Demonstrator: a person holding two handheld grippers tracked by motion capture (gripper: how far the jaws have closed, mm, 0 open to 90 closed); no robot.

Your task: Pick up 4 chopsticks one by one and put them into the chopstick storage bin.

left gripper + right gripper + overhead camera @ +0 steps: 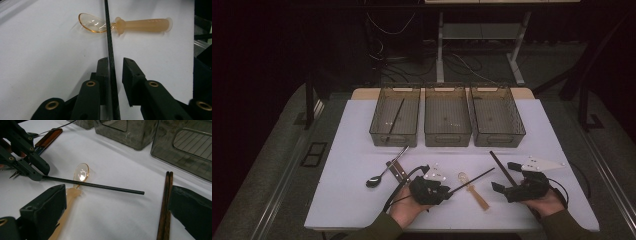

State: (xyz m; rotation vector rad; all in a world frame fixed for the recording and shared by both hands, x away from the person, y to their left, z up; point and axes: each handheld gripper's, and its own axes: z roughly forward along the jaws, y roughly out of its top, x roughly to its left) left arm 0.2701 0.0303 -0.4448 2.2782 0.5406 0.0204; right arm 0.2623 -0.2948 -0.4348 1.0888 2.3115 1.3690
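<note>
One thin black chopstick is being taken up by the left gripper: its fingers stand narrowly apart with the stick between them, one finger against it and a gap at the other, so no full pinch is judged yet. The stick's far end crosses over a translucent amber plastic spoon on the white desk. The right gripper rests with fingers spread, holding nothing, beside a pair of dark brown wooden chopsticks. Next, the grip must be completed and the stick lifted toward the leftmost smoked plastic bin, where a matching black stick lies.
</note>
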